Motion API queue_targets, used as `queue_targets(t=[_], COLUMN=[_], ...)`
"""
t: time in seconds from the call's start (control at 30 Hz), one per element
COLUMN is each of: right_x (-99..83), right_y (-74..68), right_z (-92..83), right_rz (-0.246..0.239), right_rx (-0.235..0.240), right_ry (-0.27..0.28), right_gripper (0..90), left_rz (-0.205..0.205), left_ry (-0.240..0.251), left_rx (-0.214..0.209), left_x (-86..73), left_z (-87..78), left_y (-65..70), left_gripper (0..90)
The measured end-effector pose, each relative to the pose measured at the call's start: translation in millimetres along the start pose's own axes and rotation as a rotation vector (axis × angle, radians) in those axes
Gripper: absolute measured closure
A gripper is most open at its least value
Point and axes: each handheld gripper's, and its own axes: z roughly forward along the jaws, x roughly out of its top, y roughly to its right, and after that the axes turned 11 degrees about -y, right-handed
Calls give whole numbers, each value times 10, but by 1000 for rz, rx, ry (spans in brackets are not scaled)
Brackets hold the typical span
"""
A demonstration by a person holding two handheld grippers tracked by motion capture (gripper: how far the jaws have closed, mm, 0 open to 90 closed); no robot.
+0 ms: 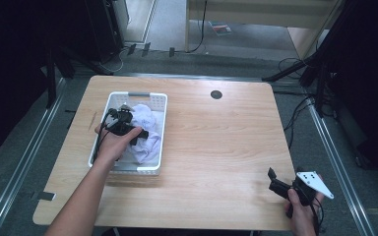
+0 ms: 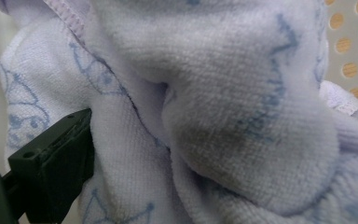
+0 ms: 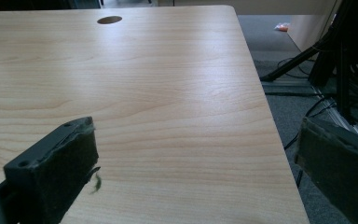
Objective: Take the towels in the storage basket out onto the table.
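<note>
White terry cloth [image 1: 145, 132] with pale blue line-drawn prints and a stitched hem, bunched in thick folds; soft looped pile, a faint grey shadow patch on the biggest fold in the left gripper view [image 2: 242, 116]. It lies inside a white perforated basket [image 1: 161, 129] at about 9 o'clock on the wooden worktop [image 1: 216, 147]; basket wall holes show at 1–2 o'clock in the left gripper view [image 2: 354, 42].

Left tongs [image 1: 135, 132] are down in the basket, on top of the cloth, held by the person's left hand [image 1: 112, 145]. In the left gripper view one black jaw sits at 8 o'clock pressed against the cloth, fabric bulging right beside it; the other jaw is hidden under the folds, so cannot tell whether these tongs are pinching or spread.

Right tongs [image 1: 274, 179] are at 4–5 o'clock on the worktop, near its edge, well apart from basket and cloth, held by the right hand [image 1: 300, 209]. In the right gripper view [image 3: 196, 172] jaws stand wide apart, nothing between them, bare wood below. Round cable hole [image 1: 216, 94] at 12 o'clock on the worktop.
</note>
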Motion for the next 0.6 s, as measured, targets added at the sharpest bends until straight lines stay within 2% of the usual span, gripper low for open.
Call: queue_targets(t=[0.13,0.43,0.53,0.6], right_x=[0,2,1,1], right_y=[1,-2,1,1], right_z=[1,3,2,3], right_rz=[0,-6,-7,-9], right_rx=[0,10,12,12], right_ry=[-2,-7,-5,-4], right_gripper=[0,0,0,0], left_rz=[21,10,17,40], left_ry=[-29,-49,-53,-46], left_rx=[-8,-33,-23,-28], left_x=[5,15,16,4], left_z=[56,75,77,54], left_y=[4,-23,-12,-5], left_gripper=[0,0,0,56])
